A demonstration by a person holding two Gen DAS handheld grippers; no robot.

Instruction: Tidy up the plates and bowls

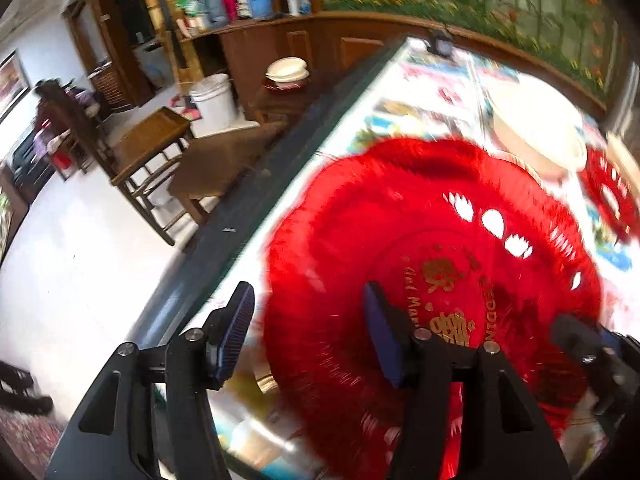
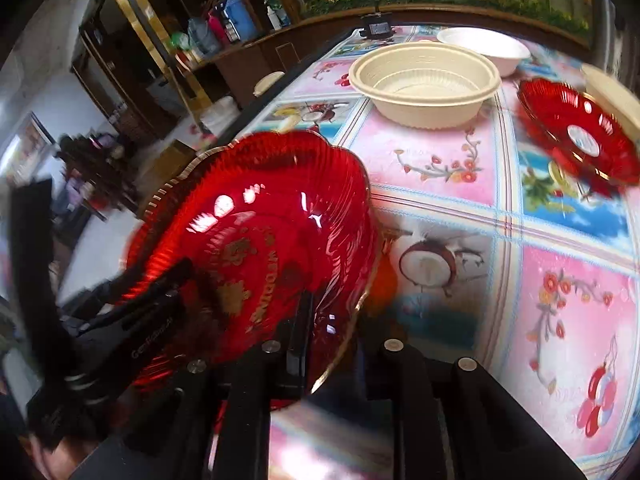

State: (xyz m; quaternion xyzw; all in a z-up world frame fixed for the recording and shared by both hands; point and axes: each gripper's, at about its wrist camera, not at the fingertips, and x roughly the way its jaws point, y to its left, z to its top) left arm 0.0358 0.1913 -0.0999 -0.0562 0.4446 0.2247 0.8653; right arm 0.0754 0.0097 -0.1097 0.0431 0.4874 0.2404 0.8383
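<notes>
A red scalloped plate with gold lettering (image 1: 420, 248) fills the left wrist view, tilted above the table edge. My left gripper (image 1: 308, 332) is open, its fingers apart, one over the plate's near rim. In the right wrist view my right gripper (image 2: 332, 320) is shut on the same red plate's (image 2: 260, 220) rim and holds it tilted. The left gripper's black body (image 2: 132, 320) shows at the plate's left. A cream bowl (image 2: 424, 84) and a white bowl (image 2: 484, 46) stand farther back. A second red plate (image 2: 580, 132) lies at the right.
The table has a pink and blue patterned cloth (image 2: 480, 220). Its left edge (image 1: 240, 200) drops to a white floor with wooden chairs (image 1: 156, 152) and a white bucket (image 1: 212, 100). A stack of cream dishes (image 1: 286, 72) sits beyond the table.
</notes>
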